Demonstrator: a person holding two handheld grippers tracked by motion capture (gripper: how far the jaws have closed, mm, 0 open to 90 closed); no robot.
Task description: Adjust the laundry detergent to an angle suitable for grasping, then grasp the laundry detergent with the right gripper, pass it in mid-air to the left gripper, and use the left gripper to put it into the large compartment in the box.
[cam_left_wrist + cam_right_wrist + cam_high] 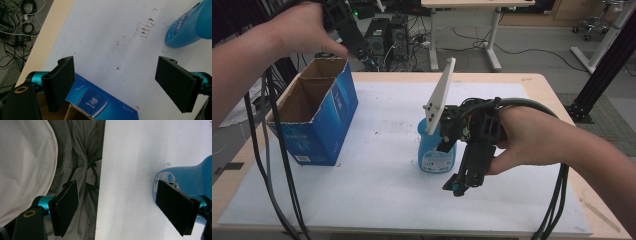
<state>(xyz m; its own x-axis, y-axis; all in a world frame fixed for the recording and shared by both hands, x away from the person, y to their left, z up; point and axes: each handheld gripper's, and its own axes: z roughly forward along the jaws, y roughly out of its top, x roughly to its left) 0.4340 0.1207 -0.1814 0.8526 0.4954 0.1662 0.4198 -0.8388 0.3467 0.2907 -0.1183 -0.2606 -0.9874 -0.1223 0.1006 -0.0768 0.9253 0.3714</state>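
Note:
A blue plastic bottle stands upright in the middle of the white mat. My right gripper hangs just to its right, tilted down toward the near edge, with its pale plate sticking up. In the right gripper view the right gripper is open with nothing between the jaws, and the bottle lies beside and beyond the right jaw. My left gripper is held high above the blue cardboard box. The left gripper is open and looks down on the box and the bottle.
The box stands open-topped at the mat's left edge. Black cables hang down the left side, and more trail at the lower right. The wooden table edge frames the mat. Desks, computers and a chair stand beyond the table.

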